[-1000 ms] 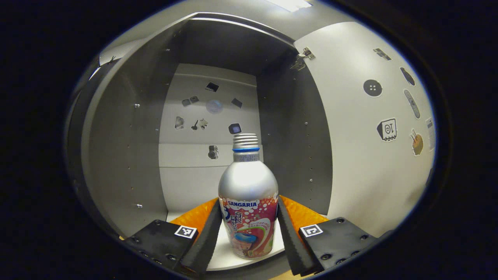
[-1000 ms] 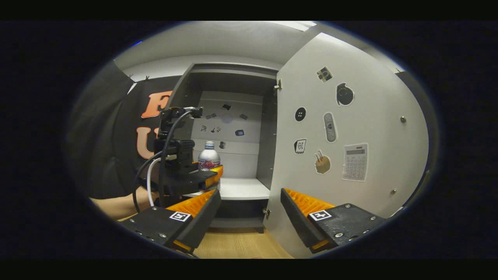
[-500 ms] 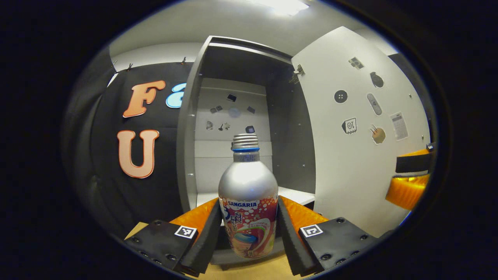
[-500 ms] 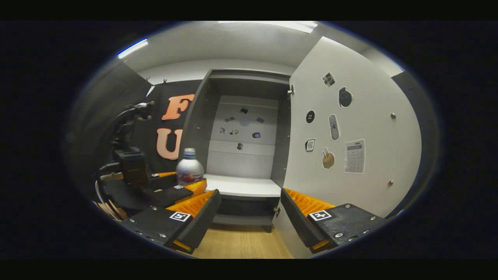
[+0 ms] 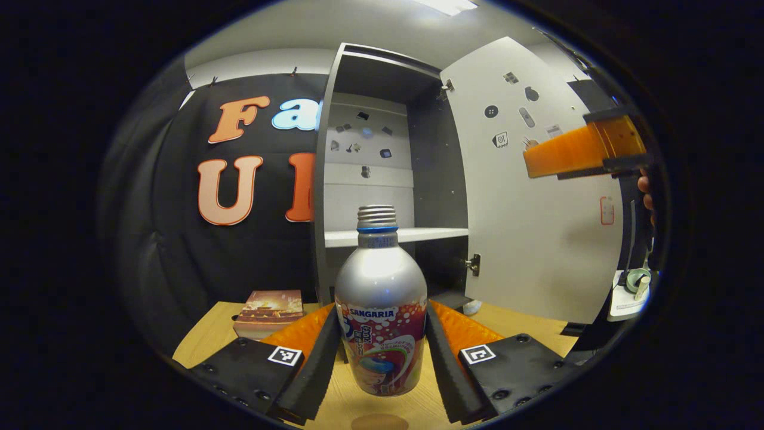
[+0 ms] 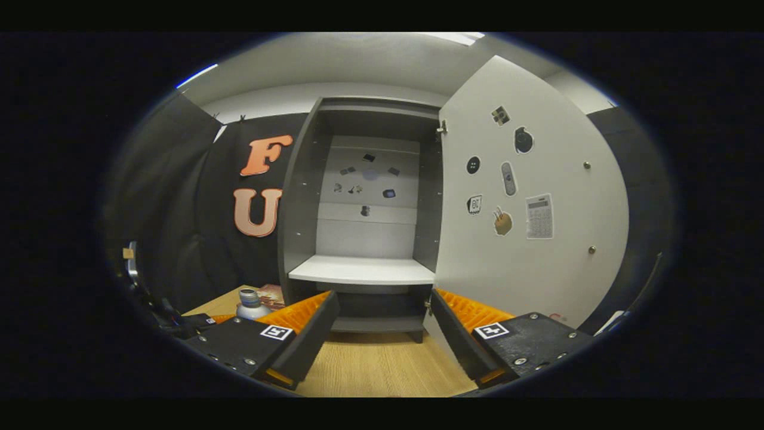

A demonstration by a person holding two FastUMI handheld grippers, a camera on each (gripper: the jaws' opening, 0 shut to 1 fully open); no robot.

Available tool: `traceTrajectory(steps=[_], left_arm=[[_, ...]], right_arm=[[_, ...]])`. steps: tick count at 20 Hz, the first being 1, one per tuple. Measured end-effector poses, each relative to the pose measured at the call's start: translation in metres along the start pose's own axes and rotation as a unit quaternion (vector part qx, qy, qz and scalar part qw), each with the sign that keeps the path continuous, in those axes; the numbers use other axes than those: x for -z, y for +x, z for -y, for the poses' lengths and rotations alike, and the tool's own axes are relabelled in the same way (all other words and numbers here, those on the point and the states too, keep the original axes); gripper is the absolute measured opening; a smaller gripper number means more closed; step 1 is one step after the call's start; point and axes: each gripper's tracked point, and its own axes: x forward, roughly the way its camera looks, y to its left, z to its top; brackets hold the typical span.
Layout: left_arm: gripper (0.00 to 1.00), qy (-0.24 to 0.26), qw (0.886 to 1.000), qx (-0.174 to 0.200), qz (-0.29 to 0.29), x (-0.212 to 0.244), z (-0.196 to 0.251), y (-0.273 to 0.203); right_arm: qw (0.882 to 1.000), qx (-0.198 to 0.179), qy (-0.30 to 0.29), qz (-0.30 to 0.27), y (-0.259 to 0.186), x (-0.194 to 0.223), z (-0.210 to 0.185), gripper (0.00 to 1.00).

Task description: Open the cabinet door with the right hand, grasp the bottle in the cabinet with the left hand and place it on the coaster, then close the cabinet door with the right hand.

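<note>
A silver bottle (image 5: 381, 310) with a colourful label and a threaded neck stands upright between the fingers of my left gripper (image 5: 382, 349), which is shut on its lower body. It hangs low over the wooden table (image 5: 525, 325), just behind a round brown coaster (image 5: 379, 422) at the bottom edge. The grey cabinet (image 5: 365, 197) stands open beyond, its white shelf (image 6: 362, 270) bare. The white door (image 6: 531, 233), covered in stickers, is swung out to the right. My right gripper (image 6: 382, 334) is open, facing the cabinet with nothing between its fingers. The bottle (image 6: 250, 303) also shows at the lower left.
A book (image 5: 268, 304) lies on the table left of the cabinet's foot. A tape roll (image 5: 636, 279) sits on a white sheet off to the right. The right gripper's orange finger (image 5: 576, 150) shows high in front of the door.
My left gripper has drawn the bottle out of the cabinet and down to just above the table by the coaster. The right gripper has stayed open and backed off slightly.
</note>
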Motion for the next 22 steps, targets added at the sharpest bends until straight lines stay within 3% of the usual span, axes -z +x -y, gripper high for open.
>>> traceTrajectory(steps=[6,10,14,22], left_arm=[[0.82,-0.013,0.999,0.045,-0.023,0.076,-0.005,-0.018],[0.82,-0.007,0.998,0.052,-0.031,0.113,-0.012,-0.018],[0.82,-0.011,0.997,0.056,-0.042,0.133,-0.005,-0.016],[0.82,0.013,0.997,0.058,-0.05,0.152,0.009,-0.025]], right_arm=[[0.999,0.034,-0.002,-0.028,-0.028,0.017,-0.038,0.95],[0.998,0.034,-0.014,-0.046,-0.039,0.029,-0.06,0.95],[0.997,0.032,-0.032,-0.066,-0.038,0.045,-0.068,0.95],[0.995,0.007,-0.009,-0.102,-0.042,0.074,-0.069,0.95]])
